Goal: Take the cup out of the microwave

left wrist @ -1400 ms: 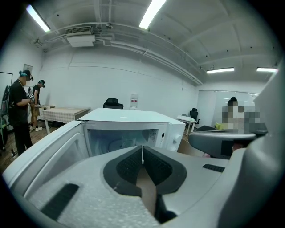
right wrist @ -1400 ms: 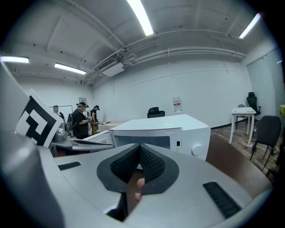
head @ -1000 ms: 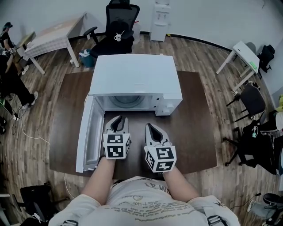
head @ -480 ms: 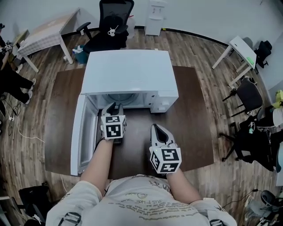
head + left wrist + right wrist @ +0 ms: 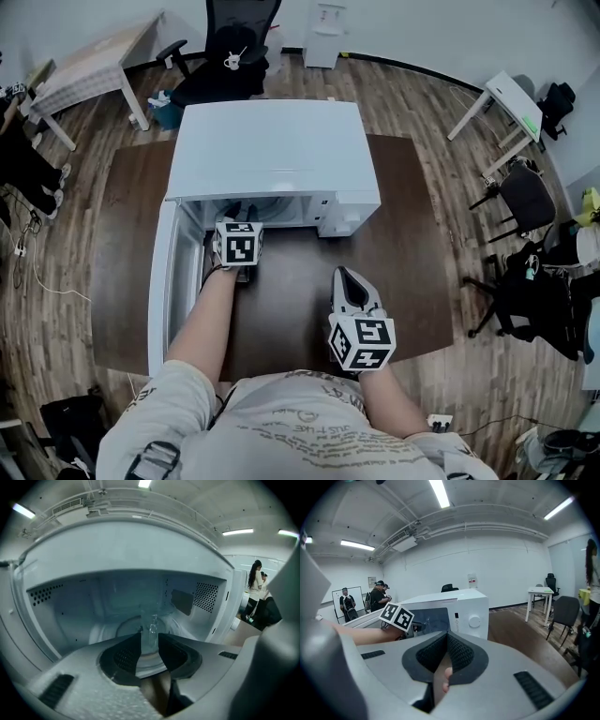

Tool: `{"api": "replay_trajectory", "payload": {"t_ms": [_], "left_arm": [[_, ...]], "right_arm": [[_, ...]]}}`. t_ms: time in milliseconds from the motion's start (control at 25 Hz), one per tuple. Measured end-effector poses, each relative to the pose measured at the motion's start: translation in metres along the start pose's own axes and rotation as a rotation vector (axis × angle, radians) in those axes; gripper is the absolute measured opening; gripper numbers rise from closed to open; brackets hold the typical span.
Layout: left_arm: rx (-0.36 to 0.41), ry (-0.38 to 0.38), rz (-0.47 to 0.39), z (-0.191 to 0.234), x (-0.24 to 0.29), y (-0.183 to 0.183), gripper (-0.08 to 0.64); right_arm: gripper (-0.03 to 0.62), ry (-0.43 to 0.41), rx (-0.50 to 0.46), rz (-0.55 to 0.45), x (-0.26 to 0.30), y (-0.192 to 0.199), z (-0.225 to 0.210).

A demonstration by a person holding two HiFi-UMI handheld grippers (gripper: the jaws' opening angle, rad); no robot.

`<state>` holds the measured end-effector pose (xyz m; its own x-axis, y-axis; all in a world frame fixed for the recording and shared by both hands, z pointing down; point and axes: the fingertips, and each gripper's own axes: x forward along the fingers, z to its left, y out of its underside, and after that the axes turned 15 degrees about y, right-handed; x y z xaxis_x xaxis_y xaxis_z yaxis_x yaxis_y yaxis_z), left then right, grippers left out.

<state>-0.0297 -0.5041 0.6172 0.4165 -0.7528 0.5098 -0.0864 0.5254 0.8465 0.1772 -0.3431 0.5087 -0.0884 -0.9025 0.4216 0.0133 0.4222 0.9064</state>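
Note:
A clear glass cup (image 5: pixel 152 629) stands on the turntable (image 5: pixel 123 629) inside the white microwave (image 5: pixel 272 150); the head view does not show it. My left gripper (image 5: pixel 238 220) reaches into the cavity mouth. In the left gripper view its jaws (image 5: pixel 150 645) are open by a narrow gap, and the cup shows just beyond the tips. The right gripper (image 5: pixel 345 276) hovers over the brown table (image 5: pixel 412 234) in front of the microwave's right side, with jaws (image 5: pixel 446 641) shut and empty. The right gripper view shows the microwave (image 5: pixel 461 606) and the left gripper's marker cube (image 5: pixel 397 616).
The microwave door (image 5: pixel 167 281) hangs open to the left, along my left arm. Its control panel (image 5: pixel 345 214) is on the right. Around the table are an office chair (image 5: pixel 230 56), white desks (image 5: pixel 511 108) and people (image 5: pixel 19 159) at the far left.
My left gripper has moved forward from the table into the microwave's opening. The right gripper has drawn back a little and to the right.

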Motion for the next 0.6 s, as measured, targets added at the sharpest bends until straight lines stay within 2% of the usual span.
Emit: {"api": "replay_trajectory", "payload": {"t_ms": [200,480,560,600], "left_arm": [[0.007,0.015,0.03,-0.002,0.015,0.01,0.11],[-0.006,0.011,0.001,0.004,0.029,0.005,0.109],[-0.001,0.022,0.0,0.003,0.032,0.003,0.057],[0.0,0.029,-0.002,0.001,0.033,0.003,0.057]], "right_arm": [[0.015,0.027,0.015,0.009,0.002,0.002,-0.007],[0.015,0.069,0.026,0.026,0.005,0.008,-0.02],[0.015,0.079,0.03,0.032,0.006,0.009,-0.024],[0.015,0.083,0.032,0.034,0.007,0.01,-0.025]]}}
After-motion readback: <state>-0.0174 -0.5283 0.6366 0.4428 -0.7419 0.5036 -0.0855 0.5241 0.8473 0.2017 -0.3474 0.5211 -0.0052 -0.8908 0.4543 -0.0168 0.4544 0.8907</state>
